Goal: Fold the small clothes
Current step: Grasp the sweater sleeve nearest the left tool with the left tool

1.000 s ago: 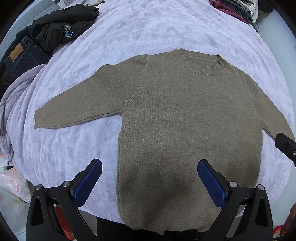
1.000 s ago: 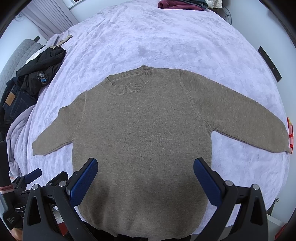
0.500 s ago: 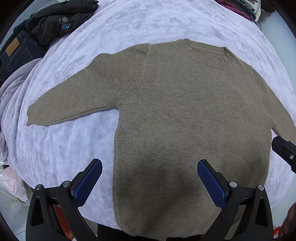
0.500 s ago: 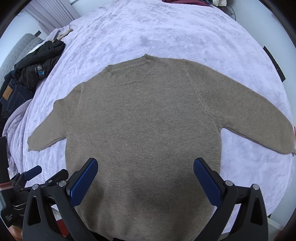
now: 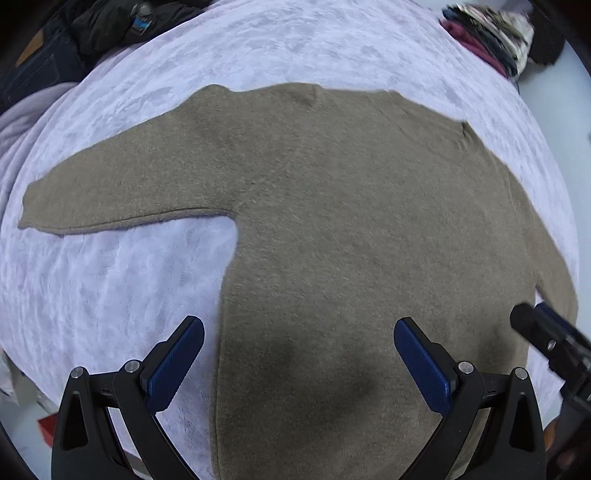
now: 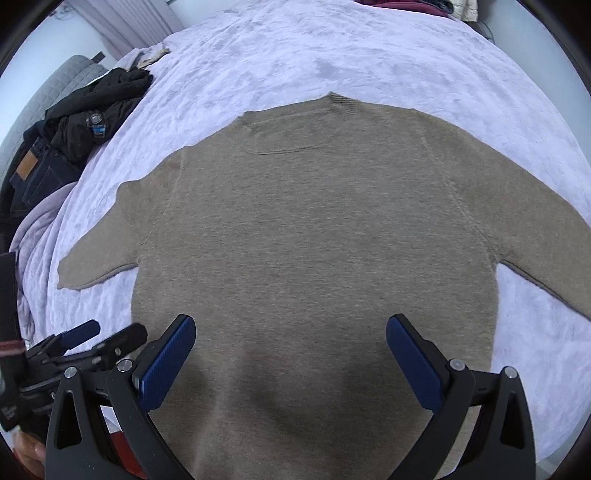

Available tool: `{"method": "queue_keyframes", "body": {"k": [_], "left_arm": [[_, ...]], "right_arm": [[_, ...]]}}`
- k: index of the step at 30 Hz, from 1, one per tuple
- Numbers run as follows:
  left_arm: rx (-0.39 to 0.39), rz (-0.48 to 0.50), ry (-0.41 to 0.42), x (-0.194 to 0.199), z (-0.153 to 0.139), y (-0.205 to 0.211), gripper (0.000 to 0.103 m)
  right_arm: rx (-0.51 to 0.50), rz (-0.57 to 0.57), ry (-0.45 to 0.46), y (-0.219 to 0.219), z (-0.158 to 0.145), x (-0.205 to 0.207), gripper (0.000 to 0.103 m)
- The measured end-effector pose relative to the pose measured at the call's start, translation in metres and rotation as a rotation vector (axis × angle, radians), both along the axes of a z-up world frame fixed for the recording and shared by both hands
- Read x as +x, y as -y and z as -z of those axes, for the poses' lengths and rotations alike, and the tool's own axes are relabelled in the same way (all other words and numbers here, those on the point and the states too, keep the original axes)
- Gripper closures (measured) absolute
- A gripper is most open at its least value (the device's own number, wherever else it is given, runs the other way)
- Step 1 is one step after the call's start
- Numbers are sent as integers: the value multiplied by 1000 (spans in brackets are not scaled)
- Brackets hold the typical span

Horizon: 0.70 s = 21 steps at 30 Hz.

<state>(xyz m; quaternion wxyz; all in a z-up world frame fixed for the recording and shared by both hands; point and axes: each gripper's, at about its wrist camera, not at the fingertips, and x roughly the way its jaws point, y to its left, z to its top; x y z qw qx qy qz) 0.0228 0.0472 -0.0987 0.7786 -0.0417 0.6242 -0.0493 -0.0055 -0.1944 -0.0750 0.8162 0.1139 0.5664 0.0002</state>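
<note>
A small olive-brown knit sweater [image 5: 332, 229] lies flat on the lavender bedspread [image 5: 110, 280], neck away from me, both sleeves spread out; it also shows in the right wrist view [image 6: 314, 236]. My left gripper [image 5: 299, 354] is open and empty, hovering low over the sweater's lower left part, its left finger over bare bedspread. My right gripper [image 6: 291, 350] is open and empty over the sweater's lower middle. The left sleeve [image 5: 122, 192] stretches far left. The right sleeve [image 6: 535, 229] runs off to the right.
A pile of dark clothes and jeans [image 6: 66, 147] lies at the bed's far left. Folded colourful garments [image 5: 491, 33] sit at the far right corner. The left gripper shows in the right wrist view [image 6: 85, 343]; the right gripper's tip shows in the left wrist view [image 5: 546, 336].
Both grippers have moved forward and lower toward the sweater, which now fills more of each view. Both stay open. The sweater has not moved.
</note>
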Motion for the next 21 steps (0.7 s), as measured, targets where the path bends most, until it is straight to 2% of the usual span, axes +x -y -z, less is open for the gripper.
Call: {"method": "queue_keyframes", "body": {"k": [4, 7, 10, 14, 18, 21], "left_arm": [[-78, -105, 78, 13, -5, -55, 0], [-139, -240, 135, 26, 2, -118, 0], [-195, -403, 169, 33, 18, -185, 0], [-334, -566, 198, 34, 52, -260, 0], [-434, -645, 170, 43, 89, -295, 0], [-445, -645, 197, 48, 94, -301, 0]], "right_arm": [[-11, -63, 29, -23, -6, 4, 0], [-22, -121, 41, -43, -6, 8, 0], [-13, -166, 38, -61, -1, 11, 0], [40, -216, 43, -86, 12, 13, 0], [81, -286, 46, -114, 26, 12, 0], [96, -331, 29, -134, 37, 10, 0]]}}
